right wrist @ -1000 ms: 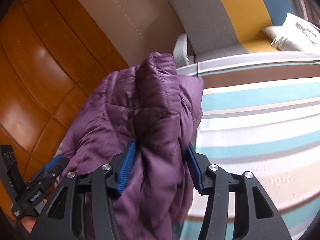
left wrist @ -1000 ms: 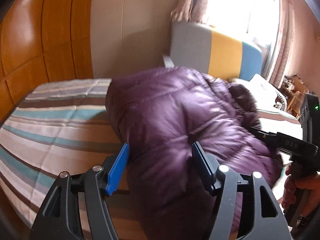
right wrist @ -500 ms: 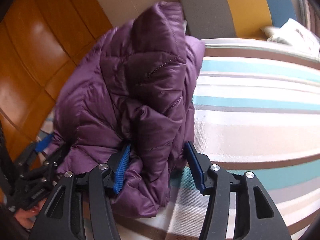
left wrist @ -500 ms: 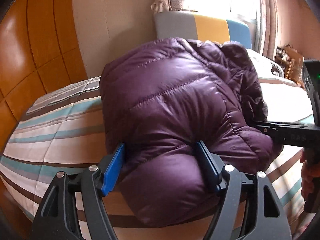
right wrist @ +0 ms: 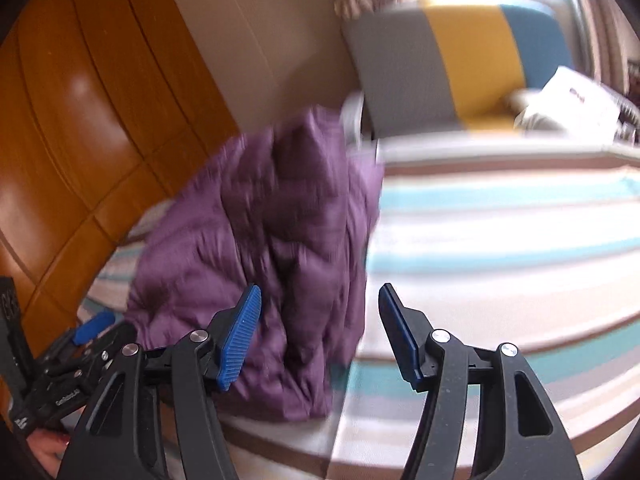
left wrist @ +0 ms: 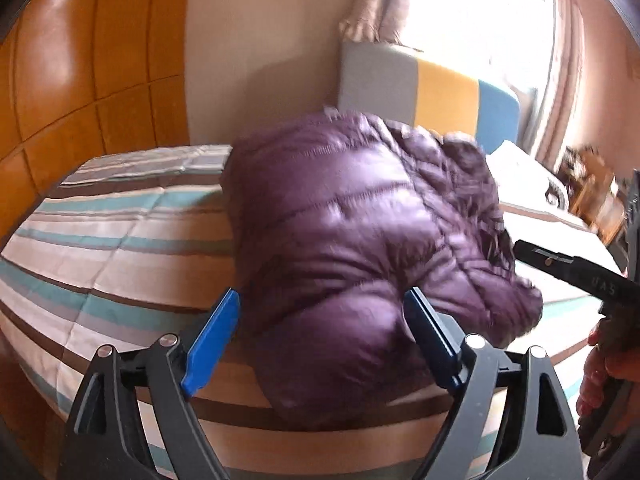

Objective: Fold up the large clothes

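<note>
A purple quilted down jacket (left wrist: 360, 240) lies folded in a thick bundle on the striped bed (left wrist: 120, 240). My left gripper (left wrist: 320, 336) is open, its blue pads either side of the jacket's near edge, not clamped on it. The right gripper's black body (left wrist: 580, 276) shows at the right of that view. In the right wrist view the jacket (right wrist: 272, 264) lies ahead and to the left. My right gripper (right wrist: 320, 328) is open, pulled back from the jacket's right edge. The left gripper (right wrist: 72, 372) shows at the lower left there.
The bed's striped cover (right wrist: 500, 260) spreads to the right of the jacket. An orange wooden headboard (left wrist: 80, 80) stands to the left. A grey, yellow and blue sofa (right wrist: 460, 60) with a white cushion (right wrist: 572, 100) stands behind the bed, under a bright window (left wrist: 480, 8).
Both grippers have let go of the jacket and opened wider. The jacket has dropped onto the bed, and both grippers have drawn back from it.
</note>
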{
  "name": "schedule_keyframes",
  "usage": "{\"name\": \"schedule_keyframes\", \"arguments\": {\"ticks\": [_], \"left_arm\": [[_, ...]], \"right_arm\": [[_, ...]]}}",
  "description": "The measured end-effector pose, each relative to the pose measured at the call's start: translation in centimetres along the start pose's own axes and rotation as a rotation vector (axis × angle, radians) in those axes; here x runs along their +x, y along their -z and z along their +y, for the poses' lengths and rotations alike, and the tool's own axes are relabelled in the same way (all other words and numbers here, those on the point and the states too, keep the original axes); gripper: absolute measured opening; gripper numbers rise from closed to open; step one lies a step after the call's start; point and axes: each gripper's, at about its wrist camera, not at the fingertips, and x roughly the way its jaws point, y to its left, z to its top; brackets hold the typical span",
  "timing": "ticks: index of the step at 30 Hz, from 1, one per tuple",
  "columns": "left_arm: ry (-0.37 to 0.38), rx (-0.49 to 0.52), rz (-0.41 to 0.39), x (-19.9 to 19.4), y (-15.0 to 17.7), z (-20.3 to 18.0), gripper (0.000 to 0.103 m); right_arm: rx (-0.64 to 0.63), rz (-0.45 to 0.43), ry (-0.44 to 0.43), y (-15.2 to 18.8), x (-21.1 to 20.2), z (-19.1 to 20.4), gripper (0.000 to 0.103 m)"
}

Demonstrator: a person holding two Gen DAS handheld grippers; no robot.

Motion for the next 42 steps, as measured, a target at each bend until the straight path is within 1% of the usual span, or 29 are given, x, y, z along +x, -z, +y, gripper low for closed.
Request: {"name": "schedule_keyframes", "arguments": {"ticks": [1, 2, 3, 5, 7, 8, 9, 10, 11, 12, 13, 14, 16, 18, 20, 22, 24, 25, 27, 28, 29, 32, 34, 36, 39, 42], "left_arm": [[-0.012, -0.015, -0.014, -0.2, -0.7, 0.2, 0.085], [-0.018, -0.028, -0.019, -0.2, -1.4, 0.4, 0.085], [-0.020, -0.035, -0.021, -0.1, -2.0, 0.4, 0.085], [-0.038, -0.043, -0.029, 0.6, -3.6, 0.5, 0.084], [-0.060, -0.019, -0.019, 1.6, -4.8, 0.0, 0.083], [-0.074, 0.003, -0.008, 2.3, -5.3, -0.3, 0.083], [-0.104, 0.035, 0.018, 3.5, -5.6, -0.6, 0.082], [-0.124, 0.060, 0.055, 4.8, -5.7, -0.8, 0.078], [-0.126, 0.074, 0.081, 5.5, -5.6, -0.9, 0.078], [-0.118, 0.080, 0.102, 6.5, -5.3, -0.8, 0.078], [-0.102, 0.073, 0.108, 7.1, -5.0, -0.6, 0.079], [-0.088, 0.062, 0.112, 7.4, -4.8, -0.5, 0.080], [-0.059, 0.028, 0.124, 8.3, -4.0, -0.1, 0.082], [-0.047, 0.013, 0.126, 9.0, -3.7, 0.0, 0.082], [-0.051, 0.001, 0.133, 9.5, -3.5, 0.1, 0.083], [-0.042, -0.003, 0.133, 9.3, -3.7, 0.2, 0.082], [-0.030, -0.026, 0.120, 8.4, -3.8, 0.6, 0.085], [-0.041, -0.036, 0.118, 7.8, -3.7, 0.7, 0.090], [-0.052, -0.058, 0.110, 6.6, -3.6, 1.0, 0.101], [-0.046, -0.071, 0.101, 5.7, -3.3, 1.0, 0.101], [-0.043, -0.079, 0.099, 5.0, -3.1, 1.1, 0.101], [-0.043, -0.086, 0.092, 3.0, -2.1, 0.8, 0.101], [-0.072, -0.070, 0.086, 1.7, -1.3, 0.4, 0.101], [-0.122, -0.060, 0.068, 0.3, -0.4, 0.0, 0.101], [-0.157, -0.066, 0.054, -1.4, 0.2, -0.5, 0.101], [-0.178, -0.081, 0.047, -3.0, 0.7, -0.8, 0.101]], "right_arm": [[-0.008, -0.026, -0.003, -0.8, -0.3, 0.3, 0.059], [-0.023, -0.050, -0.012, -2.0, -0.3, 0.8, 0.050], [-0.043, -0.051, -0.014, -3.1, 0.1, 1.3, 0.047], [-0.095, -0.042, -0.012, -4.9, 1.5, 2.4, 0.038], [-0.139, -0.016, -0.011, -6.3, 3.4, 3.3, 0.029], [-0.155, 0.002, 0.003, -6.7, 4.6, 3.8, 0.025], [-0.168, 0.018, 0.022, -6.8, 5.1, 3.8, 0.024], [-0.181, 0.039, 0.046, -6.9, 6.0, 3.9, 0.024], [-0.193, 0.072, 0.079, -6.7, 7.1, 3.9, 0.022], [-0.190, 0.124, 0.115, -6.4, 8.7, 3.4, 0.020], [-0.162, 0.170, 0.128, -5.8, 9.9, 2.5, 0.019], [-0.119, 0.198, 0.120, -4.9, 10.8, 1.5, 0.019], [-0.086, 0.197, 0.109, -3.8, 11.6, 0.5, 0.016], [-0.125, 0.173, 0.127, -2.9, 12.1, 0.6, 0.016], [-0.137, 0.168, 0.142, -2.6, 12.1, 1.0, 0.016], [-0.154, 0.164, 0.146, -2.7, 11.6, 1.5, 0.016], [-0.150, 0.146, 0.131, -2.8, 10.4, 1.9, 0.016], [-0.145, 0.129, 0.117, -2.7, 9.4, 2.2, 0.019], [-0.137, 0.084, 0.091, -2.7, 7.1, 2.4, 0.032], [-0.136, 0.061, 0.084, -2.5, 5.9, 2.6, 0.046], [-0.138, 0.038, 0.079, -2.4, 4.6, 2.8, 0.049], [-0.144, 0.029, 0.057, -1.1, 2.2, 3.7, 0.049], [-0.125, 0.023, 0.032, -0.2, 0.9, 3.8, 0.049], [-0.118, 0.016, 0.026, 0.7, -0.4, 4.0, 0.049], [-0.126, 0.004, 0.018, 2.0, -2.0, 4.6, 0.049], [-0.124, 0.012, 0.009, 2.9, -3.2, 5.0, 0.049]]}}
